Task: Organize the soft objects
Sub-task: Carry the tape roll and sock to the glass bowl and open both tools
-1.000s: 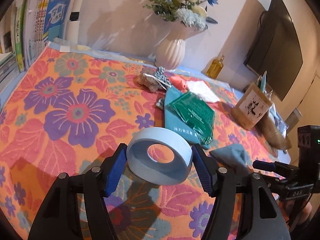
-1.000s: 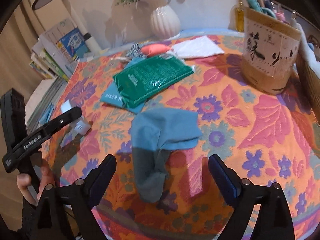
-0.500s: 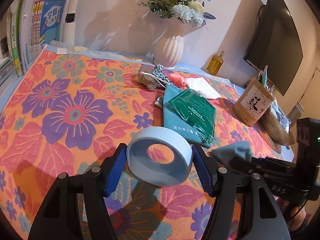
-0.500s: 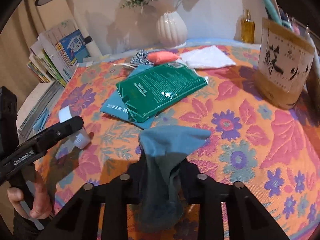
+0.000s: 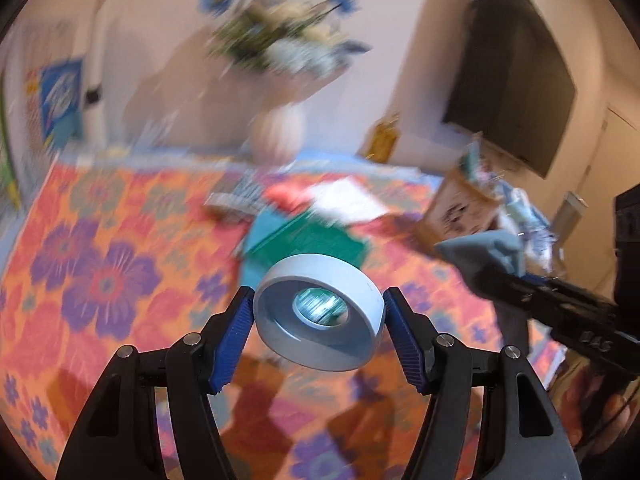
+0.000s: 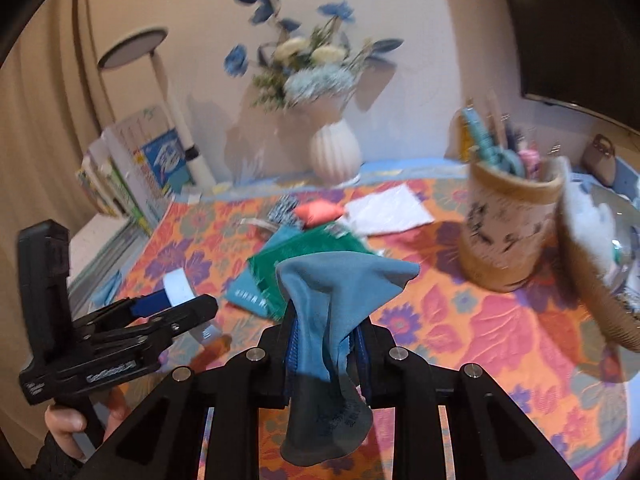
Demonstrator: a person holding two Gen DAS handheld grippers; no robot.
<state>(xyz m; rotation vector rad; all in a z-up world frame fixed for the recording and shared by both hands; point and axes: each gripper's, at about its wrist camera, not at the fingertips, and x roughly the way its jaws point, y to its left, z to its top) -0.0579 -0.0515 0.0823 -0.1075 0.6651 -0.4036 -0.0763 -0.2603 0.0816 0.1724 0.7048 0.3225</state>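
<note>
My left gripper (image 5: 319, 320) is shut on a pale blue tape roll (image 5: 320, 312), held above the flowered tablecloth (image 5: 100, 280); its blue pads press both sides of the roll. My right gripper (image 6: 326, 344) is shut on a blue and grey sock (image 6: 340, 292), lifted off the cloth, its grey toe hanging below the jaws. The same sock (image 5: 484, 252) shows at the right of the blurred left wrist view. The left gripper (image 6: 160, 304) with the tape roll (image 6: 178, 286) appears at the left of the right wrist view, held by a hand (image 6: 64, 424).
A green packet (image 6: 308, 256) on a teal one, a red pouch (image 6: 318, 212), a patterned cloth (image 6: 285, 210) and a white sheet (image 6: 386, 212) lie mid-table. A white flower vase (image 6: 334, 154) stands behind, books (image 6: 140, 168) at left, a pen holder (image 6: 510, 220) and woven basket (image 6: 592, 296) at right.
My right gripper closed on the sock and lifted it off the cloth. My left gripper rose and swung right with the tape roll still held.
</note>
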